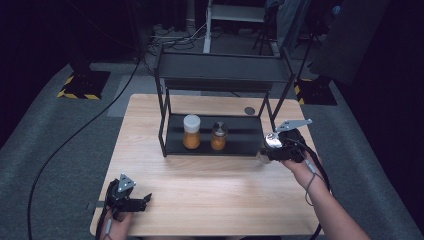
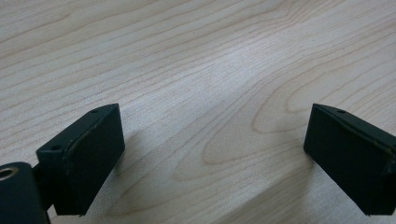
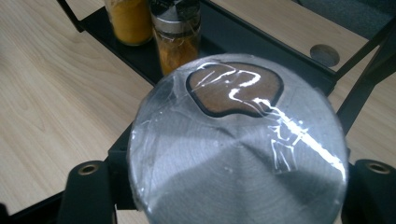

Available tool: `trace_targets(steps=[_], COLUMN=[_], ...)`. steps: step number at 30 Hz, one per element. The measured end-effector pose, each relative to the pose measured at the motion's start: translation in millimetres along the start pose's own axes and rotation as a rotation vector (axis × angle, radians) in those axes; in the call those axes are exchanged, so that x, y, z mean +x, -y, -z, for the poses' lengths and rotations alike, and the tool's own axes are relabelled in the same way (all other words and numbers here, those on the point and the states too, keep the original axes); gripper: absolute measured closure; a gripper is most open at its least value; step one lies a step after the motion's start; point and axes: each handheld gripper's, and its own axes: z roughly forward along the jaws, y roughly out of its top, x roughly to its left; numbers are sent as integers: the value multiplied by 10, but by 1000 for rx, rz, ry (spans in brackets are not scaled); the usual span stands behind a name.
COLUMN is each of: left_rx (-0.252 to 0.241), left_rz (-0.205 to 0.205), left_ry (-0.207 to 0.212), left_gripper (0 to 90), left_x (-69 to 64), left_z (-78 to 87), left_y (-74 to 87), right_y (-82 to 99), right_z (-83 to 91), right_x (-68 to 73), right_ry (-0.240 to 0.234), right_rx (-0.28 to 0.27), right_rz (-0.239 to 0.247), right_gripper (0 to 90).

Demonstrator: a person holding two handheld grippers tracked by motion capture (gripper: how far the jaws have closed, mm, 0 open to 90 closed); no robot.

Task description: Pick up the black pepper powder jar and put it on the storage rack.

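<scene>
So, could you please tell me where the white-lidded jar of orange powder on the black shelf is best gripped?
Grip the white-lidded jar across its round glass body below the lid, coming level from the open front of the black shelf; the upper tier blocks a grip from above.

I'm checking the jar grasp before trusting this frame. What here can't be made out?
- Held jar's body and contents: in the right gripper view its silver lid covers them; in the high view the right gripper hides them.
- Right gripper pads: hidden behind that lid, so contact is unseen.
- Jar labels on the rack: too small in the high view; the two jars are cut off at the top edge of the right gripper view.
</scene>
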Motion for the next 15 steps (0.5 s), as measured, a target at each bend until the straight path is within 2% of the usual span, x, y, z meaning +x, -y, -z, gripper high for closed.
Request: trace_targets(steps=[10,15], left_rx=[-1,-1], left_rz=[0,1], left_ry=[0,0], left_gripper=[52,52], left_x=[0,0], left_z=[-1,-1], left_y=[1,1], right_y=[-135,-218], right_z=[-172,-272], right_x=[-107,-133], right_ry=[12,20], right_rx=[1,2], right_rz=[-13,-5], right_gripper=[316,316])
